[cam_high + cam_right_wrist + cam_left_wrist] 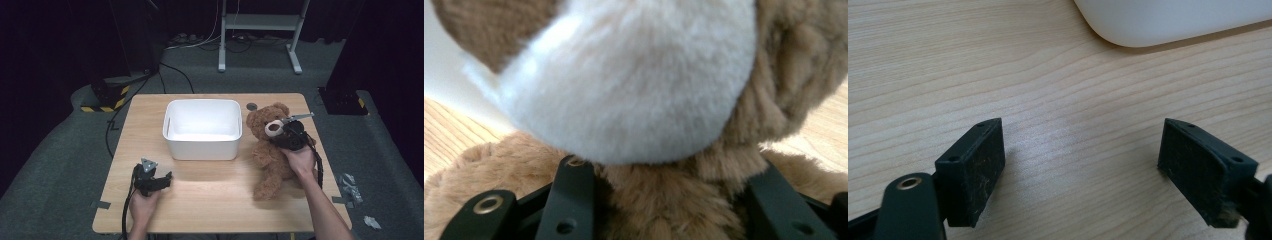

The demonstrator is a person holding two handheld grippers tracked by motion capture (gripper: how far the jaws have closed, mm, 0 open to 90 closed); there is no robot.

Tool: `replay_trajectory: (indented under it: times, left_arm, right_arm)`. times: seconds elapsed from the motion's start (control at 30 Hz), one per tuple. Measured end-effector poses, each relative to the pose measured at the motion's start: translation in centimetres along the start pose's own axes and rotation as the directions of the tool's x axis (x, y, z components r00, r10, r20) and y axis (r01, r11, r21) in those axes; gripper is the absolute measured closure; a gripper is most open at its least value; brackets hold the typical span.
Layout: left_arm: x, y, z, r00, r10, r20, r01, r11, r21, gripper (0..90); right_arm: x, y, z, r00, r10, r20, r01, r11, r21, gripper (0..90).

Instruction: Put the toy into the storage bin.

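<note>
The right gripper (283, 131) was clamped on the teddy bear (270, 150) at its neck; the soft plush could slip free. The left gripper (159, 179) stood wide, idle.

Left gripper (161, 179): black body, grey three-cornered plate on top, black cable trailed toward table edge. Jaws black, blocky, pads scuffed and dusty (975, 167); small screw holes seen on upper faces, brass-ringed hole at jaw base. Right gripper (281, 131): black body, grey plate, black cable looped along forearm. Both forearms bare, no sleeves seen.
</note>
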State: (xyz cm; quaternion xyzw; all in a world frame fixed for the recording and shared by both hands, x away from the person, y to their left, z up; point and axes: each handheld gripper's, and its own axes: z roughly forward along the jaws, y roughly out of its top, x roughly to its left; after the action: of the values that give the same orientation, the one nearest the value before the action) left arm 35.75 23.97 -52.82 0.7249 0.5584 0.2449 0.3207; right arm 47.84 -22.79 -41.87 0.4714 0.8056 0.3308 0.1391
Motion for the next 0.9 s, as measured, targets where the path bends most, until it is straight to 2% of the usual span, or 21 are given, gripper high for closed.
replay_trajectory:
  times: [0.17, 0.33, 0.9]
  left_arm:
    - [0.0, 0.0, 0.0, 1.0000, 0.000, 0.000, 0.000, 1.0000, 0.000, 18.6]
    - [0.0, 0.0, 0.0, 1.0000, -0.004, -0.004, 0.004, 1.0000, 0.000, 19.3]
    - [0.0, 0.0, 0.0, 1.0000, -0.003, -0.004, 0.003, 1.0000, 0.001, 19.4]
  right_arm:
    - [-0.1, -0.4, -1.0, 1.0000, -0.002, -0.002, 0.002, 0.999, -0.052, 61.4]
    - [-0.1, -0.7, -2.3, 0.9998, 0.015, -0.013, -0.017, 0.994, -0.104, 61.0]
    - [0.4, -0.9, -5.5, 0.9991, 0.014, -0.041, -0.022, 0.979, -0.204, 60.0]
